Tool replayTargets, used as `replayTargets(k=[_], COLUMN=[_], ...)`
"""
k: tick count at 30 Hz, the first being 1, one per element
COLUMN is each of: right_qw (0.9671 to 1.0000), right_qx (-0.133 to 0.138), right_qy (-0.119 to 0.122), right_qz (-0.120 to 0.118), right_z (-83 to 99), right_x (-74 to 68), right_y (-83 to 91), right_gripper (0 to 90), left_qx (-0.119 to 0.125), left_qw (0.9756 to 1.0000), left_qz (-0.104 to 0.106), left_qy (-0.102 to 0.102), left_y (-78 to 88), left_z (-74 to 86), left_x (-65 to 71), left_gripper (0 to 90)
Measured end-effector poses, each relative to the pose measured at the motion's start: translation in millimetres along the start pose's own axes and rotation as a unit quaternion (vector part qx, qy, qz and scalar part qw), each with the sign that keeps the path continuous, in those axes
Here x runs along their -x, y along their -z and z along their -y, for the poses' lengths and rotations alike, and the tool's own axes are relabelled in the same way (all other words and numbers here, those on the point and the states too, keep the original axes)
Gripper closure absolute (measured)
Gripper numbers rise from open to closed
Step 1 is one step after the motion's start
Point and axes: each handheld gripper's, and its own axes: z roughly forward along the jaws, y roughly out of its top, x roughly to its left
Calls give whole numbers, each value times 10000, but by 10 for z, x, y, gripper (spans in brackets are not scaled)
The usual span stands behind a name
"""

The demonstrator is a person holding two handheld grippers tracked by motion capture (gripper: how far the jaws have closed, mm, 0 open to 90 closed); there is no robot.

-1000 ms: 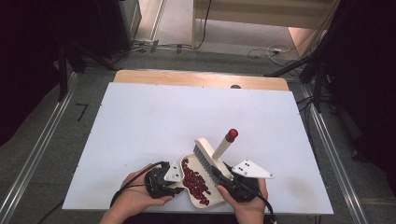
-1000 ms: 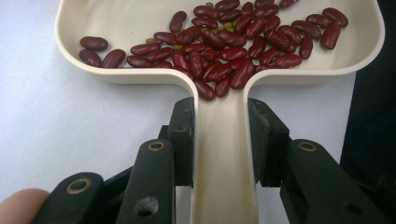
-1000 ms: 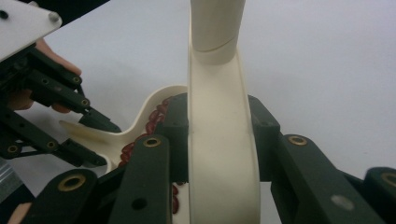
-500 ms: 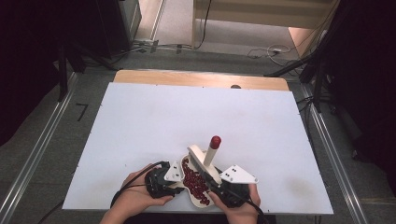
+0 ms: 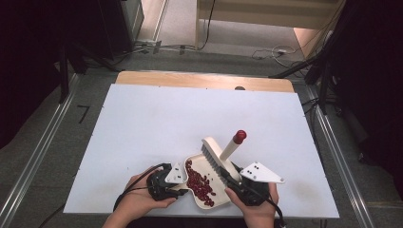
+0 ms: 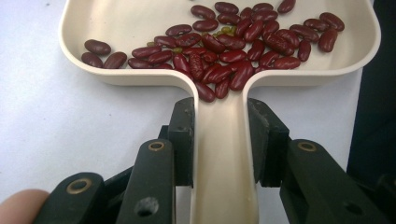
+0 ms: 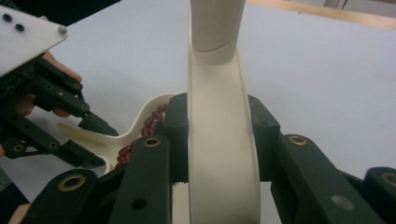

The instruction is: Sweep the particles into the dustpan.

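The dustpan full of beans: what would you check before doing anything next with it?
1. Left gripper jaws clamp the dustpan handle: ok.
2. Right gripper jaws clamp the brush handle: ok.
3. Red beans lie inside the pan: ok.
4. No beans loose on the white table: ok, as far as visible.
5. Brush bristles off the beans: cannot tell.
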Motion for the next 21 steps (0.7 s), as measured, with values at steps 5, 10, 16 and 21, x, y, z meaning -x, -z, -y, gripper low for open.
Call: replayTargets(k=[5, 10, 16, 21], right_qw=[9999, 9997, 9995, 9990], right_qx=[77, 91, 48, 37], right_qy=[-111, -210, -292, -391], right_qz=[79, 100, 122, 193], right_z=[-43, -66, -50, -35], right_x=[166, 306, 429, 530], right_y=[98, 150, 151, 161], right_gripper=[656, 655, 656, 656], left_qx=[41, 56, 158, 229], left_qw=[9999, 9995, 9984, 9968], left_qz=[-106, -208, -353, -500], left_qy=[88, 210, 418, 585], left_y=[26, 69, 113, 178], left_z=[11, 32, 65, 108], left_x=[-29, -77, -130, -197], left_gripper=[663, 663, 663, 663])
